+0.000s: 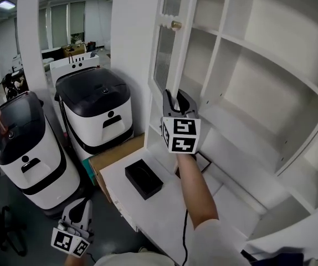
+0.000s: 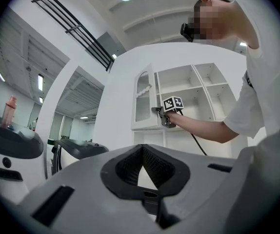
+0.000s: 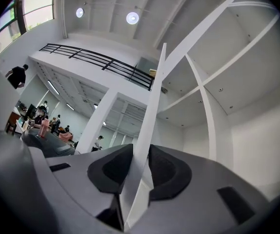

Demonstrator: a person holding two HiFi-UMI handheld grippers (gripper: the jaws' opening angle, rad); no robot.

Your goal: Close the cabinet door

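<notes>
The white cabinet door (image 1: 167, 49), with a ribbed glass panel and a brass knob (image 1: 175, 24), stands ajar in front of the open shelves (image 1: 258, 54). My right gripper (image 1: 175, 97) is raised to the door's lower free edge. In the right gripper view the door's edge (image 3: 152, 121) runs up between the dark pads (image 3: 115, 167), which press on it, so the right gripper (image 3: 141, 155) is shut on the door. The left gripper view shows that door (image 2: 143, 99) from afar. My left gripper (image 1: 80, 205) hangs low at the bottom left, shut (image 2: 142, 147) and empty.
Two black-and-white machines (image 1: 95, 110) (image 1: 23, 143) stand left of the cabinet. A black box (image 1: 143, 178) lies on the white counter (image 1: 164, 209) below the door, with a cardboard box (image 1: 114, 154) beside it. A white pillar (image 1: 29, 37) rises at the left.
</notes>
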